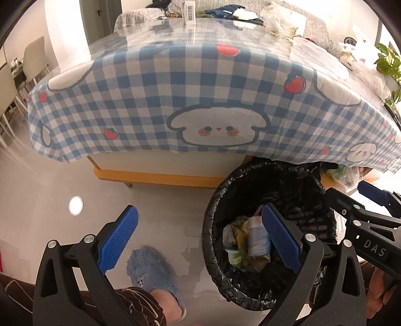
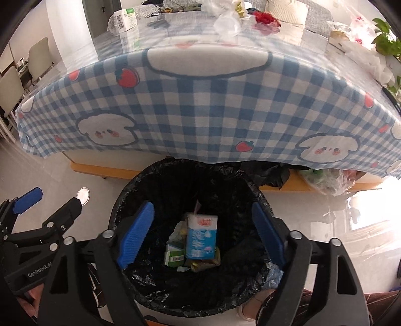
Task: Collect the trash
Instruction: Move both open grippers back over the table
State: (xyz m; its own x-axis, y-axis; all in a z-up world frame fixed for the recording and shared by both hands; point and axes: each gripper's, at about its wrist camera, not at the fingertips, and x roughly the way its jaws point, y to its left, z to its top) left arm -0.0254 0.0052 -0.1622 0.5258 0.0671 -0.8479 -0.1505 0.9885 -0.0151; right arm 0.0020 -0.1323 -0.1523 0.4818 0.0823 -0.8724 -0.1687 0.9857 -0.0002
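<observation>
Blue ribbed pads of the right gripper (image 2: 200,233) fill the foreground of the right wrist view, jaws spread wide with nothing between them, held above the mouth of a round trash bin (image 2: 130,198) lined with a black bag. At the bottom of the bin lies a blue-and-white drink carton (image 2: 201,237), upright on its side, resting on green-and-white packaging (image 2: 173,257) and crumpled wrappers.

From the left wrist view, the left gripper (image 1: 200,243) has its jaws released too and empty, one pad over the bin's rim, the other over pale floor (image 1: 155,200). A blue fuzzy slipper (image 1: 153,273) shows below.

Just behind the bin stands a bench draped in a blue checked cloth (image 2: 200,112), with plastic wrappers (image 2: 226,23) at its far end.
</observation>
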